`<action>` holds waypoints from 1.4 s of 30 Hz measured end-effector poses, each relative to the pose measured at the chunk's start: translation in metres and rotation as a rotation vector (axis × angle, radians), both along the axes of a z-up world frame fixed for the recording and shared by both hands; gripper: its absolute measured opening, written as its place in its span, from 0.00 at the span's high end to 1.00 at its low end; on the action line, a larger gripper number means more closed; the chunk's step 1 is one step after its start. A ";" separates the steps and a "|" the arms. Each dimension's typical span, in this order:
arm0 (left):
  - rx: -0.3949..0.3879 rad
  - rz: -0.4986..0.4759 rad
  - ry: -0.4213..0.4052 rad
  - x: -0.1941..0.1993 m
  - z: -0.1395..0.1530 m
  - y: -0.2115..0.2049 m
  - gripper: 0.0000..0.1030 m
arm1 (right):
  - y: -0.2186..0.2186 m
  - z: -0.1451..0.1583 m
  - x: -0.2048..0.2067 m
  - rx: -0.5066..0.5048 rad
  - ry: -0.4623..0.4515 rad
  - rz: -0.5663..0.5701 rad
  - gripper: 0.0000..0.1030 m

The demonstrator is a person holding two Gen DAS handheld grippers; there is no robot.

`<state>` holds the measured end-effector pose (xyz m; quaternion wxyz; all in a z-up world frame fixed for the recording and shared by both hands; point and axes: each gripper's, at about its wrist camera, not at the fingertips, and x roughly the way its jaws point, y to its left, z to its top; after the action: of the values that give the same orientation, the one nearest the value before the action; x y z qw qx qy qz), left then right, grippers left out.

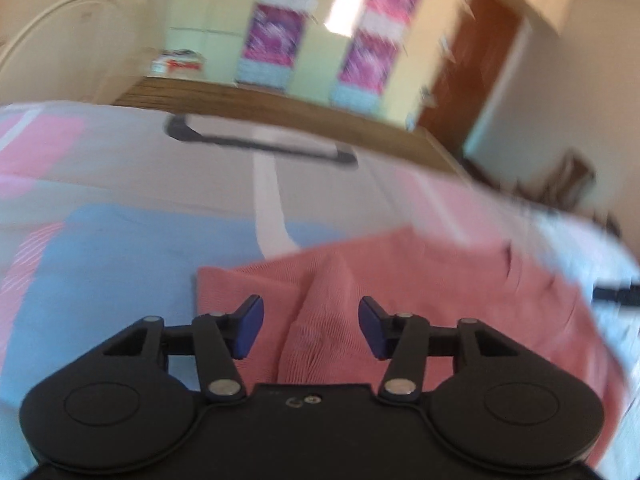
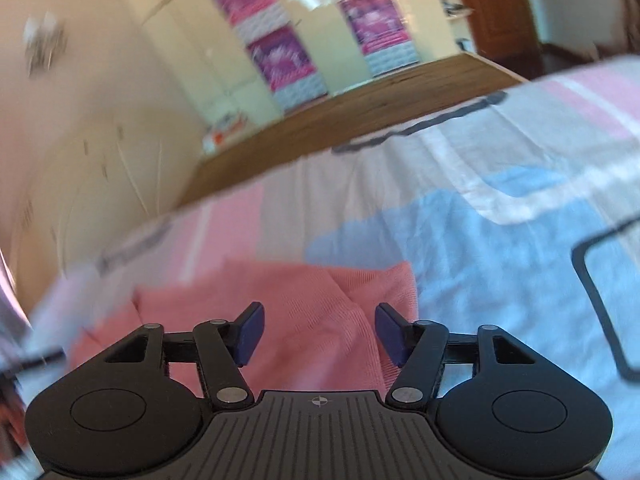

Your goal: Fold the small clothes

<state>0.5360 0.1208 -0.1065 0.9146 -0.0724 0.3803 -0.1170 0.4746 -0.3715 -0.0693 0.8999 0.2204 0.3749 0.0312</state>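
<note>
The pink knit garment (image 1: 420, 300) lies folded on the bed (image 1: 100, 280). The left gripper (image 1: 311, 326) and right gripper (image 2: 319, 332) hover over it, jaws apart, pads gripping nothing.

Left gripper (image 1: 311, 326) over a pink knitted garment (image 1: 420, 304), blue pads (image 1: 249, 330) apart with nothing pressed between them, a raised fold of the knit showing in the gap. Garment spread on a bed sheet (image 1: 120, 248) of blue, pink and white patches. Beyond, blurred: a wooden floor (image 1: 280, 104) and cream wardrobe doors (image 1: 320, 40) with purple panels.
</note>
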 end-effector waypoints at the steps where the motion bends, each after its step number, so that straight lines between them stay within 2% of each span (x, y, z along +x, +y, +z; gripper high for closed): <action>1: 0.036 -0.028 0.014 0.004 -0.005 -0.007 0.58 | 0.008 -0.005 0.004 -0.048 0.012 0.019 0.45; 4: 0.125 -0.082 0.024 0.010 -0.017 -0.023 0.66 | 0.029 -0.020 0.017 -0.184 0.073 0.084 0.48; 6: 0.124 -0.082 0.013 0.008 -0.019 -0.025 0.81 | 0.041 -0.029 0.020 -0.258 0.077 0.123 0.49; 7: 0.121 -0.073 0.000 0.006 -0.019 -0.024 0.91 | 0.043 -0.031 0.020 -0.270 0.072 0.137 0.58; 8: 0.115 -0.071 -0.012 0.004 -0.019 -0.023 0.93 | 0.043 -0.031 0.019 -0.267 0.068 0.150 0.69; 9: 0.116 -0.066 -0.026 0.000 -0.018 -0.022 0.94 | 0.043 -0.032 0.018 -0.267 0.063 0.157 0.77; 10: 0.120 -0.063 -0.050 -0.004 -0.015 -0.022 0.94 | 0.042 -0.032 0.016 -0.277 0.057 0.161 0.90; 12: 0.111 -0.048 -0.124 -0.011 -0.004 -0.022 0.94 | 0.042 -0.026 0.007 -0.319 0.015 0.149 0.93; 15: 0.077 -0.018 -0.263 -0.020 0.017 -0.017 0.94 | 0.046 -0.004 -0.012 -0.365 -0.118 0.118 0.93; 17: 0.080 0.011 -0.299 -0.016 0.023 -0.016 0.94 | 0.047 0.004 -0.020 -0.374 -0.181 0.090 0.93; 19: 0.111 0.051 -0.242 0.003 0.018 -0.018 0.94 | 0.046 -0.001 -0.012 -0.390 -0.164 0.055 0.93; 21: 0.079 0.079 -0.175 0.023 0.006 -0.018 0.94 | 0.040 -0.016 0.002 -0.336 -0.092 0.019 0.93; 26: 0.163 0.050 -0.099 0.047 -0.015 -0.036 0.94 | 0.041 -0.038 0.013 -0.319 -0.007 -0.016 0.93; 28: 0.172 0.038 -0.056 0.052 -0.024 -0.033 0.92 | 0.038 -0.042 0.014 -0.305 0.015 -0.024 0.93; 30: 0.210 0.044 -0.071 0.052 -0.025 -0.033 0.78 | 0.033 -0.041 0.015 -0.293 0.026 -0.029 0.90; 31: 0.230 0.063 -0.075 0.050 -0.022 -0.034 0.63 | 0.032 -0.038 0.017 -0.286 0.034 -0.039 0.73; 32: 0.247 0.074 -0.097 0.043 -0.015 -0.035 0.58 | 0.034 -0.031 0.018 -0.307 0.033 -0.063 0.55; 33: 0.237 0.060 -0.146 0.028 -0.007 -0.039 0.58 | 0.040 -0.022 0.014 -0.347 -0.003 -0.083 0.49; 34: 0.210 0.026 -0.179 0.019 0.000 -0.047 0.55 | 0.048 -0.014 0.010 -0.353 -0.059 -0.052 0.49; 36: 0.201 -0.109 -0.191 0.008 0.005 -0.084 0.49 | 0.074 -0.011 0.015 -0.325 -0.064 0.066 0.49; 37: 0.211 -0.178 -0.184 0.006 0.003 -0.106 0.48 | 0.092 -0.013 0.019 -0.328 -0.068 0.132 0.58; 38: 0.203 -0.227 -0.170 0.004 -0.001 -0.124 0.48 | 0.111 -0.015 0.022 -0.322 -0.073 0.195 0.71; 40: 0.144 -0.305 -0.126 0.003 -0.008 -0.153 0.49 | 0.143 -0.022 0.031 -0.255 -0.061 0.310 0.77; 42: 0.166 -0.317 -0.124 0.000 -0.017 -0.168 0.48 | 0.171 -0.027 0.033 -0.278 -0.068 0.399 0.77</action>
<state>0.5359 -0.0467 -0.1237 0.9091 0.0713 0.3384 -0.2322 0.5072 -0.2004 -0.0967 0.9097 0.0148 0.3814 0.1636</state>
